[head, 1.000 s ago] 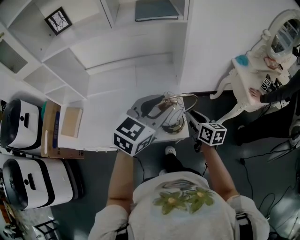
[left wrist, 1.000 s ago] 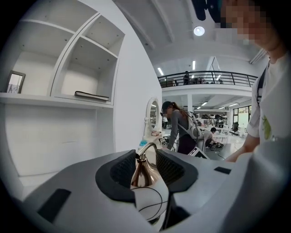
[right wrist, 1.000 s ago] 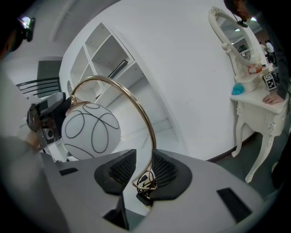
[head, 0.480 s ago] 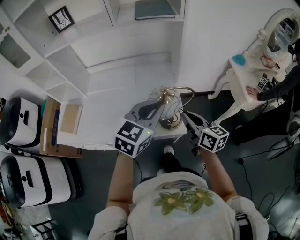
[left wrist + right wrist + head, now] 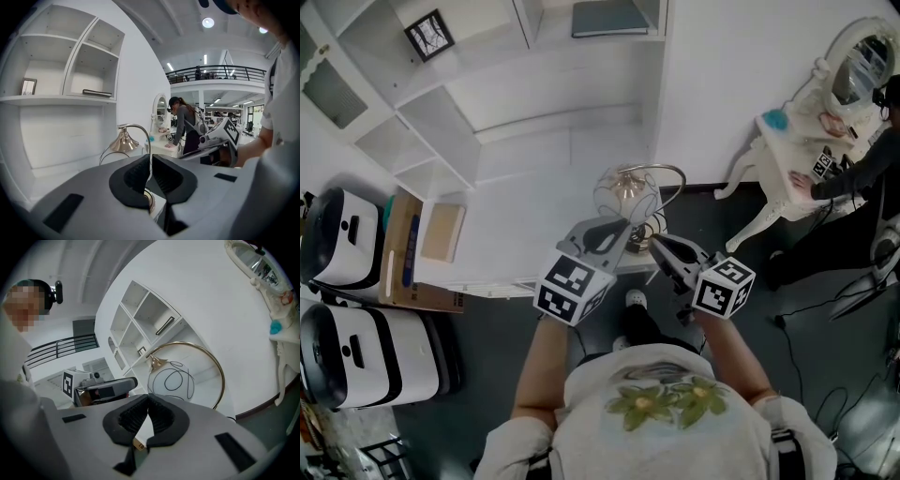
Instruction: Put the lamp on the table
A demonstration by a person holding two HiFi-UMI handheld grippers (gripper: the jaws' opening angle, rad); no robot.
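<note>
1. Since a sec ago: snapped L hand-held gripper (image 5: 150,161) from wide open to clenched, now pinching the thin curved stem (image 5: 150,149) of the lamp (image 5: 626,192). Shows globe (image 5: 171,380) higher in head view than before, clear of both marker cubes.
2. Holding R hand-held gripper (image 5: 148,399) w/ jaws together at the tips, nothing plainly pinched btw them. Parked just beside lamp base (image 5: 149,202), on its R side.
3. Find lamp roughly upright at front R corner of the white counter (image 5: 516,216), below the shelves (image 5: 441,131). Can't tell whether base rests on something or hangs just clear.
4. Done, prob.: grasp on stem. Left to do: carry lamp to its spot on the counter, set base flat, let go. Reads as early stage, placement not yet made.
5. Worth watching: thin stem w/ globe hanging off to one side, so could swing or twist in a single pinch. Might need R to steady base.
</note>
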